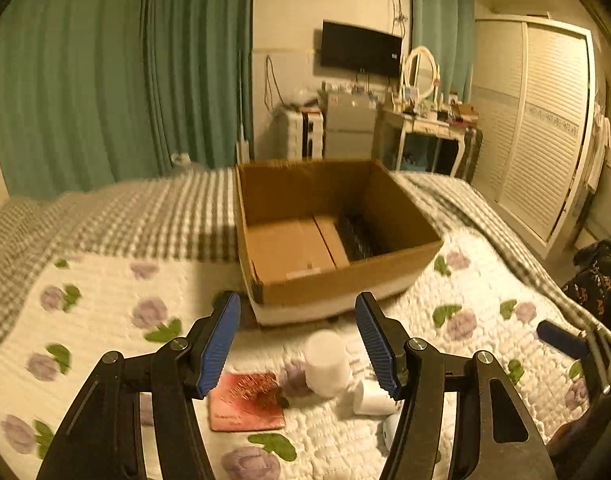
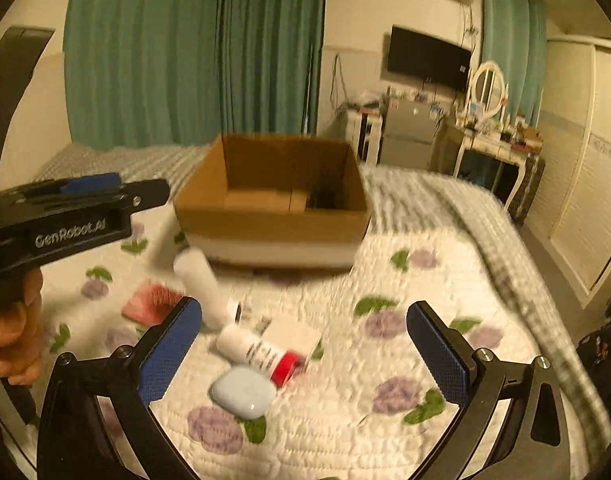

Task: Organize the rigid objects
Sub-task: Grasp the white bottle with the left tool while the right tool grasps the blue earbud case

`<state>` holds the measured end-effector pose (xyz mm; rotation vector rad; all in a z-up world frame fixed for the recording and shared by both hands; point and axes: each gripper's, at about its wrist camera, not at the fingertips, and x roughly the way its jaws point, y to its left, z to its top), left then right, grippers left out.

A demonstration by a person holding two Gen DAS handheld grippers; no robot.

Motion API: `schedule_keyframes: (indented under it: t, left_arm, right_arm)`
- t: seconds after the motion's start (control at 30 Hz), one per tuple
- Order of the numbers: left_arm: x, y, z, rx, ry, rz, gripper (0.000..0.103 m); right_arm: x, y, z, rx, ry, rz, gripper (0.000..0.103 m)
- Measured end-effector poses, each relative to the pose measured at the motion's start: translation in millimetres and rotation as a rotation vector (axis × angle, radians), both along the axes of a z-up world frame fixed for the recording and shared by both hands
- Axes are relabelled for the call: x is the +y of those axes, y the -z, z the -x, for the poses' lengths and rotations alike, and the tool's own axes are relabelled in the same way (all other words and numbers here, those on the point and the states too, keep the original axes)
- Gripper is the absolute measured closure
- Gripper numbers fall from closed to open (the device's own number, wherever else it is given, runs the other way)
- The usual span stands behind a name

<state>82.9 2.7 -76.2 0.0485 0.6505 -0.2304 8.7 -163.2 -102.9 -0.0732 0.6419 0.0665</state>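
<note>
An open cardboard box [image 1: 345, 284] stands on the bed with a dark object [image 1: 357, 236] inside at its right. My left gripper [image 1: 298, 342] hangs open above a white tube [image 1: 327, 364], a red card [image 1: 245, 402] and a white bottle [image 1: 371, 398]. My right gripper [image 2: 304, 346] is open too, with nothing between its pads. Below it lie a red-capped white bottle [image 2: 261, 354], a light blue case [image 2: 243, 394], a small white box [image 2: 293, 334], the white tube [image 2: 201, 284] and the red card [image 2: 151, 300]. The cardboard box [image 2: 273, 232] lies beyond them.
The objects lie on a floral quilt [image 1: 105, 320] over a checked blanket [image 1: 145, 208]. A hand [image 2: 13, 332] holds the left gripper [image 2: 153, 194] at the left of the right wrist view. A white wardrobe [image 1: 537, 120] and a cluttered dresser [image 1: 429, 124] stand past the bed.
</note>
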Motion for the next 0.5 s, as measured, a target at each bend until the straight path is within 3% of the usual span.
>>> schedule_keyframes:
  t: [0.23, 0.5]
  left_arm:
    - [-4, 48, -26, 0.154, 0.025, 0.038, 0.04]
    - [-18, 78, -42, 0.179, 0.049, 0.007, 0.042]
  right_arm:
    - [11, 47, -12, 0.101, -0.037, -0.024, 0.001]
    - [13, 89, -22, 0.214, -0.066, -0.05, 0.01]
